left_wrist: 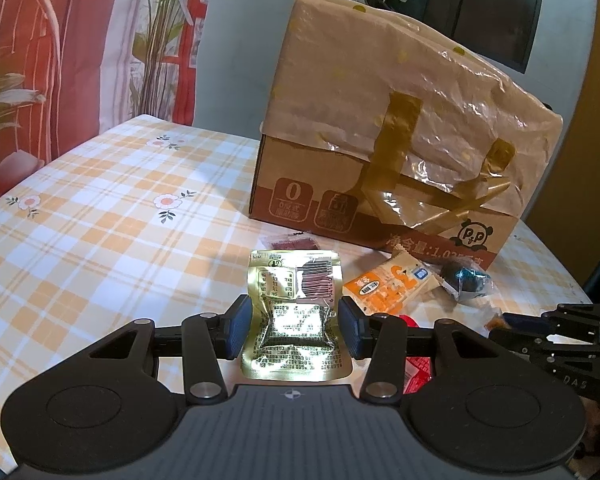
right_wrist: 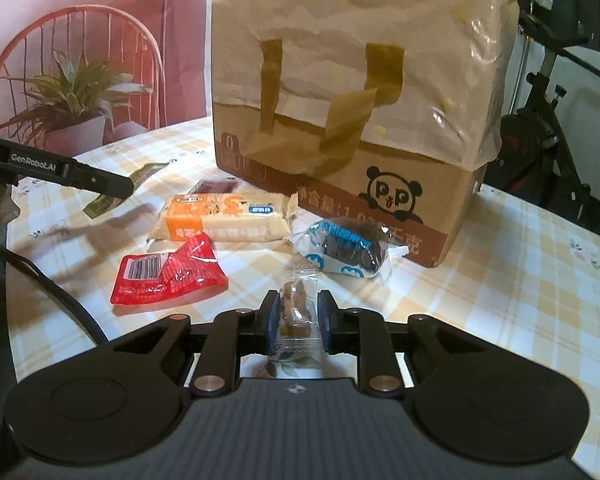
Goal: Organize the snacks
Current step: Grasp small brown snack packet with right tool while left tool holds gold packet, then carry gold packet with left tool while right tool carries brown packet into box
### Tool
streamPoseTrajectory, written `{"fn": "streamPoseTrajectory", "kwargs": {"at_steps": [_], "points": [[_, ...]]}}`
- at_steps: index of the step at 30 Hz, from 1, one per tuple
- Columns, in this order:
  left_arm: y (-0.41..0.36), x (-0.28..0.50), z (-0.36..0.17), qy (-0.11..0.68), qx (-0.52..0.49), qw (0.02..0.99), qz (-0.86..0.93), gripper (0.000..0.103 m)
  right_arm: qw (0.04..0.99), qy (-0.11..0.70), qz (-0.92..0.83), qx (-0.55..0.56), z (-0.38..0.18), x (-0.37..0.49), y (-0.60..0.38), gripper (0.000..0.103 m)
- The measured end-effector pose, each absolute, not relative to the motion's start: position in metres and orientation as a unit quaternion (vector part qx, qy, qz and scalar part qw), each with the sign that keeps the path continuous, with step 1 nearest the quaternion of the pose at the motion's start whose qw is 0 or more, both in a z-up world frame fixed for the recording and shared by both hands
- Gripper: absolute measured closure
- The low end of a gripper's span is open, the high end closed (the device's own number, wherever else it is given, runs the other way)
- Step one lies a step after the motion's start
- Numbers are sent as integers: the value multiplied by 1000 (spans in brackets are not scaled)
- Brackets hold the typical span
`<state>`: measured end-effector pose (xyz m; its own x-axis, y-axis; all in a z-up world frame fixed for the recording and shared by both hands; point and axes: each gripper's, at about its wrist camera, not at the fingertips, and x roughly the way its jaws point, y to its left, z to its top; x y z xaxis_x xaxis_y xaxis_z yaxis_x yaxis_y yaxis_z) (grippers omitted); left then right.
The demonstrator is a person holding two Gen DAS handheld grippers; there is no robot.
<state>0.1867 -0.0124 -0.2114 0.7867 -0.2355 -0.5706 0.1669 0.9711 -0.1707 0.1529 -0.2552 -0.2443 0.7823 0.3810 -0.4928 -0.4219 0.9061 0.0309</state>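
Left wrist, L gripper (left_wrist: 296,326) pinching gold pouch (left_wrist: 296,312), maybe lifted

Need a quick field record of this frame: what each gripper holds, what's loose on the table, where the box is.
left gripper: shut on gold foil snack packet, held above the table
right gripper: shut on small clear-wrapped brown candy
loose on checked tablecloth: orange-and-cream biscuit pack, red plastic sachet, dark cookie in blue-white wrapper, dark red flat packet
box: brown cardboard box with panda logo, plastic film and tape over top, behind the snacks
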Motion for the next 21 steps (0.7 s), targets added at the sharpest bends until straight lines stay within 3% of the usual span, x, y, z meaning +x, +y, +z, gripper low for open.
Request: {"fn": "streamPoseTrajectory", "kwargs": {"at_steps": [11,21], "points": [[-13,184,-195,279,-35,954,-106,53,946,247,208,-28,-237,155,-262,81],[-31,194,-106,158,7,978,-133,51,962,148,230,20,-157,161,-274,81]]}}
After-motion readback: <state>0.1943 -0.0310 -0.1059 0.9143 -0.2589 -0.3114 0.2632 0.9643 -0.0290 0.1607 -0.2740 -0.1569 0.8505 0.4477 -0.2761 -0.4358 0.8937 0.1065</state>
